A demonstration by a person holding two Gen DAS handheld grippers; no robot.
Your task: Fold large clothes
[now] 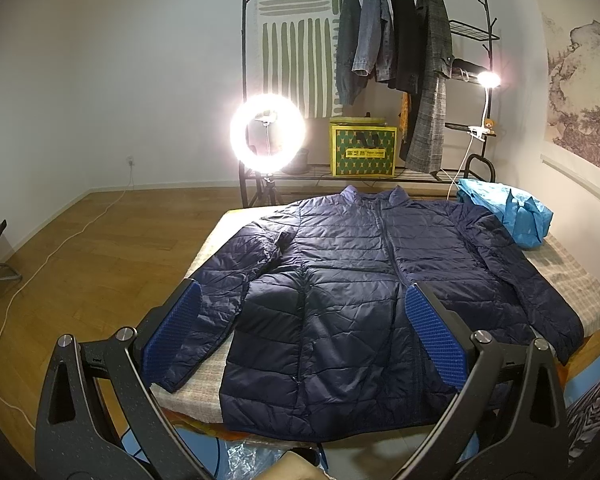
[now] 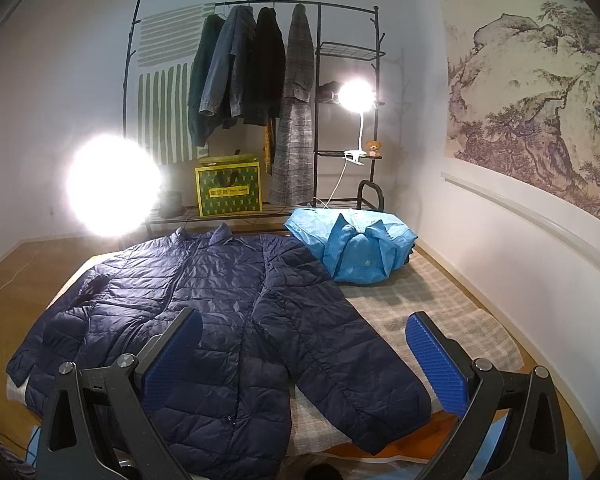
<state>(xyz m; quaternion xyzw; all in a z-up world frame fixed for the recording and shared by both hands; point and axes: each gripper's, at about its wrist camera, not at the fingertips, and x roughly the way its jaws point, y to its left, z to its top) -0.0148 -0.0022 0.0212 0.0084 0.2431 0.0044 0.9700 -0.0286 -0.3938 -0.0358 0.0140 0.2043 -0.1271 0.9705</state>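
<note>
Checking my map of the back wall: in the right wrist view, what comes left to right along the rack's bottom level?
Ring light → yellow-green box → hem of the plaid coat → clip lamp's clamp → teddy bear.

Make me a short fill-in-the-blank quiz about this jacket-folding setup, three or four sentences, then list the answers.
1. The navy puffer jacket lies spread flat with its front zipper ____.
2. The folded garment beside the jacket's collar is light ____ in colour.
3. Both the left gripper and the right gripper are ____ and hold nothing.
4. On the rack's bottom shelf stands a green and ____ box.

Answers: closed; blue; open; yellow
</note>
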